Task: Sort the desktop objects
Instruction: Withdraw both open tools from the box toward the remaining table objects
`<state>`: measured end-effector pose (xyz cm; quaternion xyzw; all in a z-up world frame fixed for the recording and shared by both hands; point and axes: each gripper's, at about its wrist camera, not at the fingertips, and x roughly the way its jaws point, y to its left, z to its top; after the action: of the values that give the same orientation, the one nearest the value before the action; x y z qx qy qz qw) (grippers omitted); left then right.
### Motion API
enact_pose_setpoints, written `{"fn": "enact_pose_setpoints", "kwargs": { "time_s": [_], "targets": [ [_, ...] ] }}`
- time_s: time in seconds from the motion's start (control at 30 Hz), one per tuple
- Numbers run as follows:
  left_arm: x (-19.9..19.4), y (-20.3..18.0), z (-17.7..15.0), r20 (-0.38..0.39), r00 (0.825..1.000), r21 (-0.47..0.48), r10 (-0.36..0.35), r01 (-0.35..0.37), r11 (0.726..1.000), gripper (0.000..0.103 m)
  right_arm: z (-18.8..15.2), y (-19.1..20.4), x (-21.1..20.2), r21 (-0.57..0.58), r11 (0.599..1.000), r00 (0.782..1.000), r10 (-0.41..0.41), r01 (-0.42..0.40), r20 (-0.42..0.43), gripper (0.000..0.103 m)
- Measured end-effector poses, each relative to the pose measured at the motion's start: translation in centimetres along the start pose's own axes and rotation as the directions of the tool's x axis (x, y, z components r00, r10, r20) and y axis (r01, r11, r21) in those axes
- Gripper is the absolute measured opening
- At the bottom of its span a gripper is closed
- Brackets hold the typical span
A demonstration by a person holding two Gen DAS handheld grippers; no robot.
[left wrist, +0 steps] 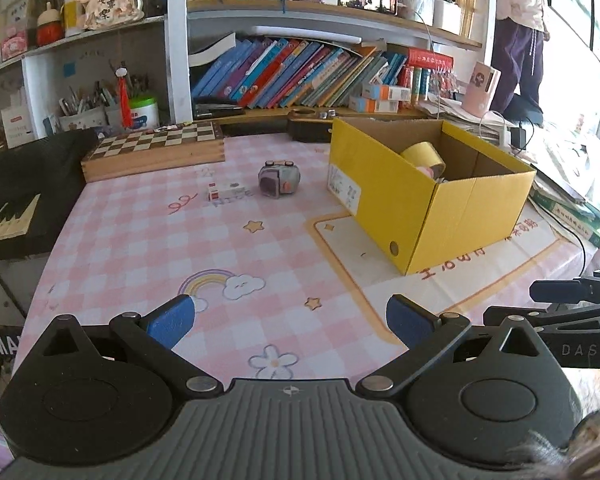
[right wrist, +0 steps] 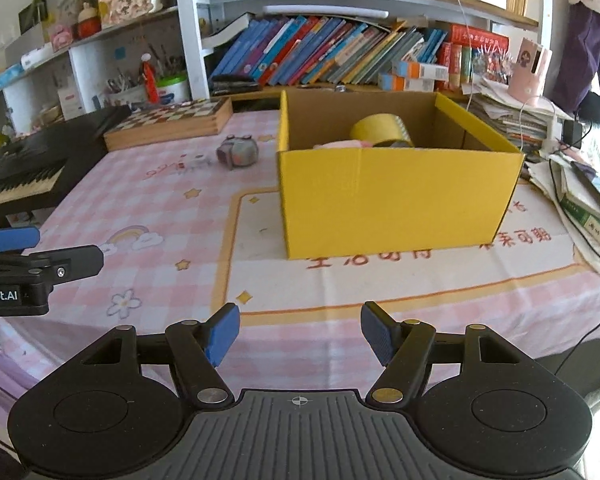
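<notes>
My left tongs and right tongs both hang spread and empty over the tabletop, the small grey toy lying far ahead, probably nearer my left, just left of the yellow box.

My left gripper hangs empty, blue pads apart, over the pink checked tablecloth. Ahead sit a small grey toy radio and an open yellow cardboard box.
</notes>
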<state>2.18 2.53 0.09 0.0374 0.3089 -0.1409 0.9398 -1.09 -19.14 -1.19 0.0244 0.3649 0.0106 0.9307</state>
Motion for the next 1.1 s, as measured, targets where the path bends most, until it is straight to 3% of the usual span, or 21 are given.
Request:
{"fn": "enact_pose_setpoints", "kwargs": {
  "time_s": [0.27, 0.7, 1.1],
  "targets": [
    [-0.7, 2.6, -1.0, -0.01, 1.0, 0.016, -0.003, 0.003, 1.0, 0.103, -0.7, 3.2, 0.3, -0.004, 1.0, 1.0, 0.016, -0.016, -0.018, 0.069],
    [-2.3, 7.7, -1.8, 0.021, 0.999, -0.026, 0.049, -0.049, 0.998, 0.103, -0.1, 9.2, 1.1, -0.099, 0.992, 0.997, 0.074, -0.074, -0.008, 0.069],
    [-2.5, 10.2, -1.5, 0.035, 0.997, -0.073, 0.072, -0.069, 0.995, 0.103, 1.3, 11.7, 1.8, -0.154, 0.984, 0.996, 0.087, -0.086, -0.003, 0.069]
  ]
}}
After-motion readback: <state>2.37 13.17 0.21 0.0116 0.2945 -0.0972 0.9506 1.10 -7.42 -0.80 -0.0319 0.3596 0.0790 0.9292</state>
